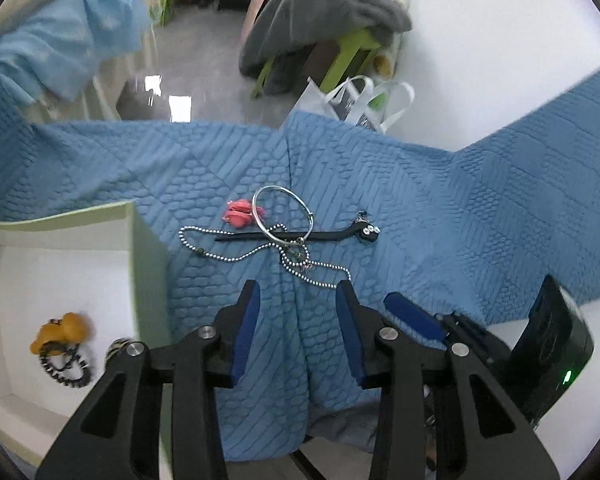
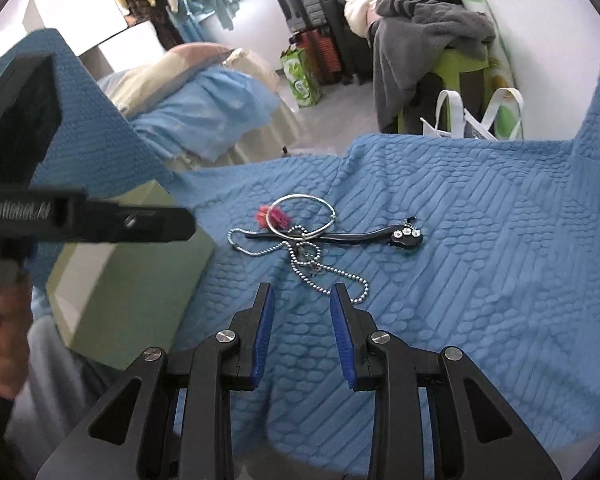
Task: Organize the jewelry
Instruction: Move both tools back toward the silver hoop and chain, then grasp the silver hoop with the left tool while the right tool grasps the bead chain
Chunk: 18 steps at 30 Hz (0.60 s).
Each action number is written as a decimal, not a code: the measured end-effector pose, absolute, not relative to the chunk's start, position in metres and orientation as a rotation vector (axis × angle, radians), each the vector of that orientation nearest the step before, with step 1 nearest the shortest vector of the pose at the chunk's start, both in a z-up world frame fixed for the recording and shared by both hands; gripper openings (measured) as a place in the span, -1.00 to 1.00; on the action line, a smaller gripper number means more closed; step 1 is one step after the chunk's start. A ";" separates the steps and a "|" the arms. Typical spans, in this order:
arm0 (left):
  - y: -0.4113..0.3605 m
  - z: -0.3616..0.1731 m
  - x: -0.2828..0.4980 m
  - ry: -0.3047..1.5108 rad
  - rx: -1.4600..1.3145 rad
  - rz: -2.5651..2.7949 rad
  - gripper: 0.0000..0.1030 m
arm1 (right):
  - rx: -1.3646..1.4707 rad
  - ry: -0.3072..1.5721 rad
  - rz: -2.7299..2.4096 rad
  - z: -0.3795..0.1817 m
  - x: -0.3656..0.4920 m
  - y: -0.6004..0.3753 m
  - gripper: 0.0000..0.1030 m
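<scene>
Both tongs hang empty with their blue-padded jaws parted: the left tongs (image 1: pixel 298 288) at the lower centre of the left view, the right tongs (image 2: pixel 302 292) at the lower centre of the right view, each just short of the jewelry pile on the blue quilted bedspread (image 1: pixel 480 208). Nearest the tips lies the silver ball-chain necklace (image 1: pixel 260 254), looped and knotted; a loose run of it trails to just beside the right finger (image 1: pixel 346 294) of the left tongs. That tangle is the main hazard, in my judgement: the chain crosses over the black strap choker with rhinestone studs (image 1: pixel 328 234) and under the thin silver bangle (image 1: pixel 282 216), so a pinch on one strand would likely drag the others along or let them drop short of the box. Thin beads on soft, ridged cloth could also slip from the pads, or the pads could catch a fold of fabric. Behind the bangle sits the small pink flower-shaped piece (image 1: pixel 238 214), partly hidden. The white open box with pale green walls (image 1: pixel 140 248), at the left, already holds an amber pendant on a black beaded cord (image 1: pixel 62 344). With both tools so close together, they could bump.
</scene>
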<state>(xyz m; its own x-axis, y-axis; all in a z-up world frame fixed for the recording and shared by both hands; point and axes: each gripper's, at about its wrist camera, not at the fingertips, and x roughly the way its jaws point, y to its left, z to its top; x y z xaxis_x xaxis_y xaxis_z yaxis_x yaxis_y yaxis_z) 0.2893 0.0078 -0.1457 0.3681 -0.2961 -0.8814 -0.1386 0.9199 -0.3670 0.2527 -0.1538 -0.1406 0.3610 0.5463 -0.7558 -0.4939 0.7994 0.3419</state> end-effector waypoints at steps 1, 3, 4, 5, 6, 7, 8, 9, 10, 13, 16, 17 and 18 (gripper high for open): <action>0.008 -0.148 0.293 1.213 -0.423 -0.100 -0.23 | 0.056 0.994 0.677 -0.142 0.255 -0.152 -0.46; 0.007 -0.155 0.306 1.245 -0.442 -0.087 -0.23 | 0.040 0.977 0.688 -0.146 0.261 -0.149 -0.46; 0.008 -0.158 0.311 1.260 -0.463 -0.081 -0.23 | 0.034 0.972 0.691 -0.148 0.264 -0.147 -0.46; 0.010 -0.162 0.318 1.271 -0.484 -0.073 -0.24 | 0.028 0.964 0.698 -0.150 0.267 -0.144 -0.46; 0.013 -0.166 0.323 1.285 -0.501 -0.057 -0.24 | 0.028 0.959 0.709 -0.154 0.270 -0.141 -0.46; 0.014 -0.169 0.328 1.295 -0.514 -0.042 -0.27 | 0.028 0.958 0.715 -0.156 0.271 -0.139 -0.46; 0.017 -0.173 0.333 1.310 -0.528 -0.022 -0.27 | 0.023 0.959 0.720 -0.160 0.274 -0.135 -0.46; 0.019 -0.176 0.337 1.326 -0.541 -0.003 -0.28 | 0.015 0.961 0.727 -0.164 0.275 -0.132 -0.45; 0.021 -0.179 0.339 1.337 -0.547 0.012 -0.29 | 0.002 0.967 0.740 -0.168 0.276 -0.127 -0.44; 0.025 -0.184 0.344 1.348 -0.549 0.054 -0.29 | -0.043 0.981 0.752 -0.179 0.278 -0.117 -0.39; 0.025 -0.191 0.349 1.358 -0.548 0.059 -0.31 | -0.073 0.977 0.770 -0.184 0.280 -0.108 -0.34; 0.024 -0.193 0.350 1.359 -0.538 0.064 -0.32 | -0.088 0.973 0.771 -0.186 0.280 -0.106 -0.34; 0.022 -0.195 0.352 1.360 -0.528 0.069 -0.34 | -0.104 0.969 0.773 -0.186 0.280 -0.103 -0.34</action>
<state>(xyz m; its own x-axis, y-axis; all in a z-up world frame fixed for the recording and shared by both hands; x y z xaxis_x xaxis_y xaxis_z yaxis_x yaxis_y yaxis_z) 0.3520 0.0222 -0.1951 0.2265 -0.2524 -0.9407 -0.3470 0.8816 -0.3201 0.2799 -0.1027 -0.1864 0.3259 0.5446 -0.7728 -0.6327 0.7330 0.2498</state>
